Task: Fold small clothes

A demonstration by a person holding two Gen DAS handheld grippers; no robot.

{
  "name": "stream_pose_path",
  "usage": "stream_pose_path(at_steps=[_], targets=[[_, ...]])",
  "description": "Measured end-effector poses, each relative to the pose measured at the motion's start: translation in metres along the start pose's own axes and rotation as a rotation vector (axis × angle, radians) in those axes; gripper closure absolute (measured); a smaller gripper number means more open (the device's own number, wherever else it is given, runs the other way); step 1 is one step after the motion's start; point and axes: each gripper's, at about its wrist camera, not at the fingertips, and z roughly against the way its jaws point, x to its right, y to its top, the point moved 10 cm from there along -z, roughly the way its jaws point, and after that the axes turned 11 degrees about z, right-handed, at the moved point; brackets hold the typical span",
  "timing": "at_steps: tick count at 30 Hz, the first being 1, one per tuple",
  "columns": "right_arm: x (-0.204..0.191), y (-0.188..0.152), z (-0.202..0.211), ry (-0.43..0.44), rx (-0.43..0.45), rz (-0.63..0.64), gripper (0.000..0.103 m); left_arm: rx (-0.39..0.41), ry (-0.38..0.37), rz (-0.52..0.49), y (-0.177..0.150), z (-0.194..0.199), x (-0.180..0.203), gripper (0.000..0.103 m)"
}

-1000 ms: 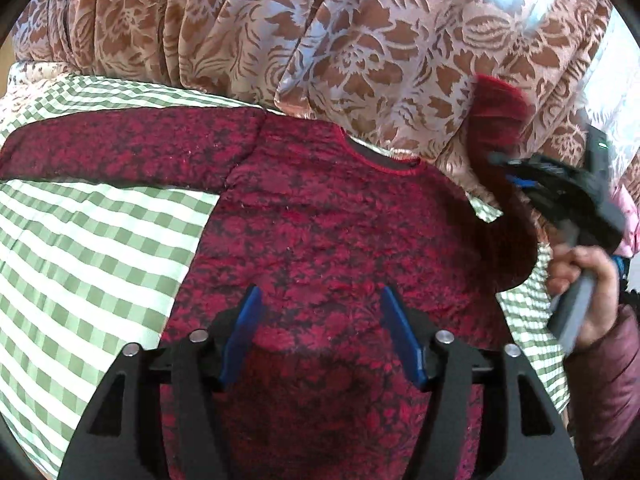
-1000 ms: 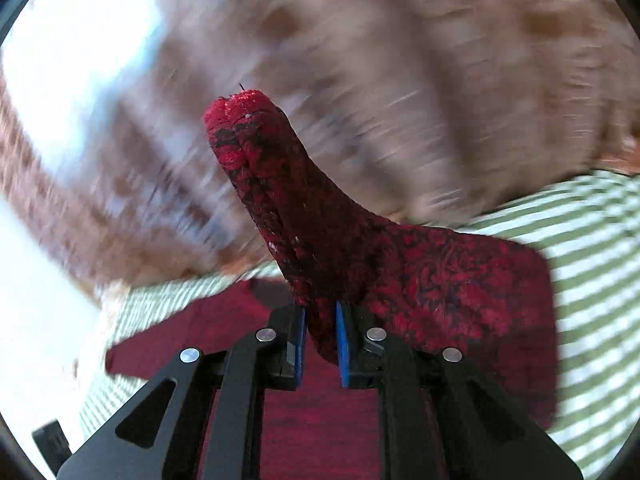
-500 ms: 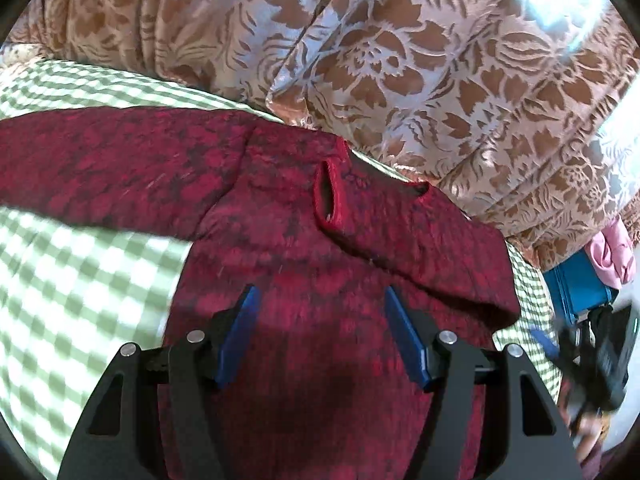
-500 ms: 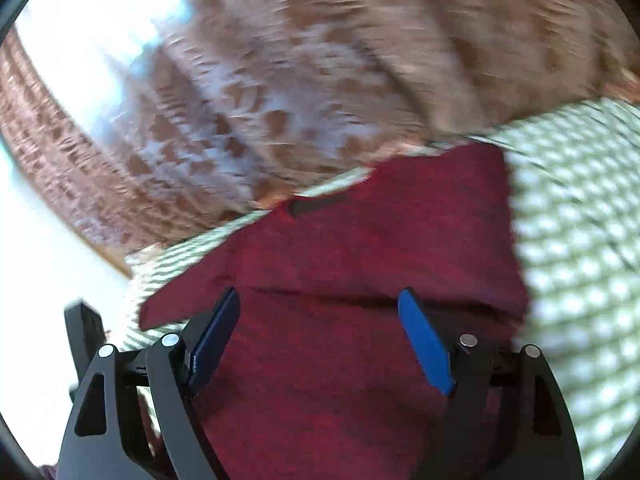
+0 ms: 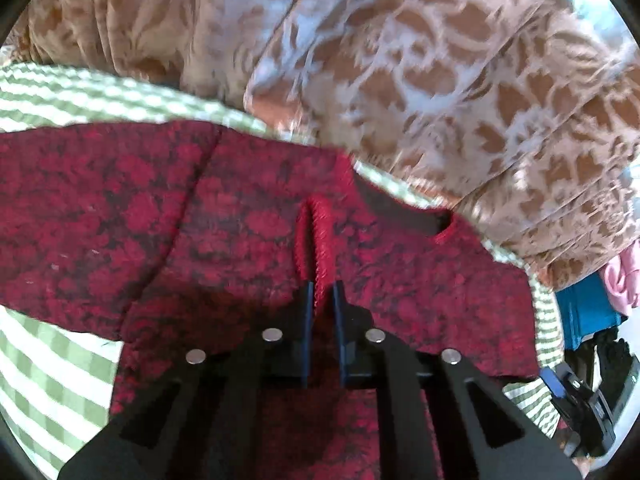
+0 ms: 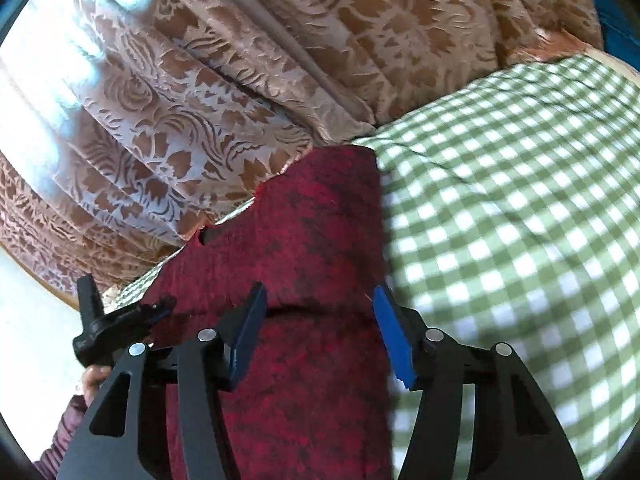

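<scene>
A small dark red patterned sweater (image 5: 248,240) lies flat on a green checked cloth (image 5: 48,364). Its right sleeve is folded across the chest, with the ribbed cuff (image 5: 316,240) standing up near the neckline. My left gripper (image 5: 321,300) is shut on the lower end of that cuff. The other sleeve stretches out to the left. In the right wrist view the sweater (image 6: 316,240) runs up the middle, and my right gripper (image 6: 318,328) is open and empty above its right edge. The left gripper also shows in the right wrist view (image 6: 160,308).
A brown and white floral curtain (image 5: 400,60) hangs right behind the cloth's far edge. A blue object (image 5: 588,312) and pink fabric (image 5: 620,284) lie past the cloth's right edge. The checked cloth (image 6: 520,220) spreads to the right of the sweater.
My right gripper opened, dropped the sleeve across the chest and drew back. My left gripper moved forward and closed on the sleeve cuff.
</scene>
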Motion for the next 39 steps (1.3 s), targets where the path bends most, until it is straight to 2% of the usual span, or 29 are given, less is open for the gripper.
stream_pose_path(at_steps=[4,8,11,14,16,18,20,21,23,25,27,30,33,36,39], targets=[[-0.017,0.013,-0.028,-0.011,-0.016,0.037,0.048,0.074,-0.004,0.018,0.002,0.028,-0.011,0.095],[-0.026,0.01,-0.079,-0.076,-0.099,0.094,0.048,0.109,0.082,-0.01,0.005,0.031,-0.033,0.095],[-0.021,-0.003,-0.11,-0.15,-0.159,0.144,0.048,0.114,0.185,-0.035,0.003,0.022,-0.052,0.095],[-0.021,-0.009,-0.118,-0.194,-0.11,0.202,0.047,0.085,0.26,-0.068,-0.014,0.006,-0.066,0.094],[-0.023,-0.011,-0.119,-0.229,-0.098,0.24,0.047,0.092,0.265,-0.078,-0.019,0.008,-0.065,0.093],[-0.025,-0.011,-0.12,-0.241,-0.106,0.257,0.044,0.105,0.253,-0.055,-0.016,0.016,-0.064,0.086],[-0.028,-0.009,-0.12,-0.248,-0.118,0.274,0.039,0.117,0.206,-0.006,-0.012,0.031,-0.067,0.06],[-0.03,-0.008,-0.119,-0.255,-0.124,0.284,0.033,0.133,0.201,0.012,-0.009,0.04,-0.071,0.056],[-0.039,-0.004,-0.108,-0.279,-0.12,0.297,0.023,0.153,0.191,0.048,-0.004,0.058,-0.083,0.055],[-0.053,-0.005,-0.095,-0.261,-0.092,0.297,0.022,0.151,0.168,0.107,0.0,0.075,-0.099,0.055],[-0.072,-0.014,-0.083,-0.233,-0.086,0.333,0.014,0.161,0.15,0.175,0.004,0.092,-0.123,0.055],[-0.093,-0.038,-0.073,-0.186,-0.101,0.362,0.013,0.202,0.112,0.31,0.012,0.123,-0.173,0.055],[-0.111,-0.071,-0.077,-0.173,-0.14,0.435,0.012,0.25,0.131,0.434,0.014,0.153,-0.23,0.055],[-0.112,-0.098,-0.091,-0.177,-0.206,0.446,0.011,0.315,0.181,0.565,0.019,0.185,-0.292,0.055],[-0.112,-0.101,-0.094,-0.176,-0.207,0.453,0.004,0.355,0.17,0.675,0.026,0.205,-0.335,0.055]])
